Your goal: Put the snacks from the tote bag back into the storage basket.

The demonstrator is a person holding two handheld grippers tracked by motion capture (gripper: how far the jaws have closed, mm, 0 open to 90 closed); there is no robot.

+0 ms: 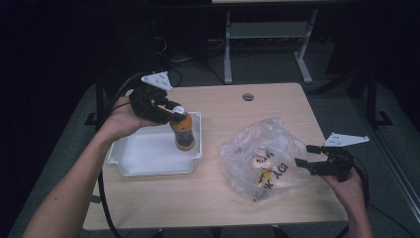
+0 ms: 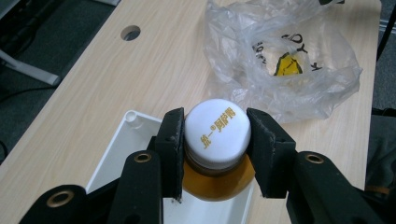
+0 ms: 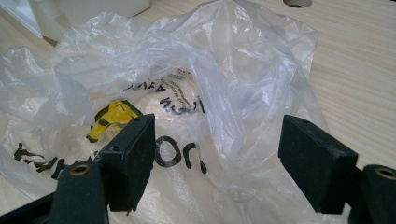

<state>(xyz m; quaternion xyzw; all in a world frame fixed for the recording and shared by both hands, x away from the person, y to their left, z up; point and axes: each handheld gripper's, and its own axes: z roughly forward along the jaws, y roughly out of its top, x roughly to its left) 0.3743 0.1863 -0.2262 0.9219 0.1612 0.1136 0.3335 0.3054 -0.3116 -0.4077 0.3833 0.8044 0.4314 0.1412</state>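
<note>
1. My right gripper [image 1: 303,155] stood nearest me, jaws wide apart at the edge of the clear plastic bag [image 1: 265,158], gripping nothing.
2. Beyond it, my left gripper [image 2: 215,140] clamped the white cap of the amber bottle [image 1: 183,131].
3. The bottle hung upright over the white tray [image 1: 148,168] on the table [image 1: 223,198].
</note>
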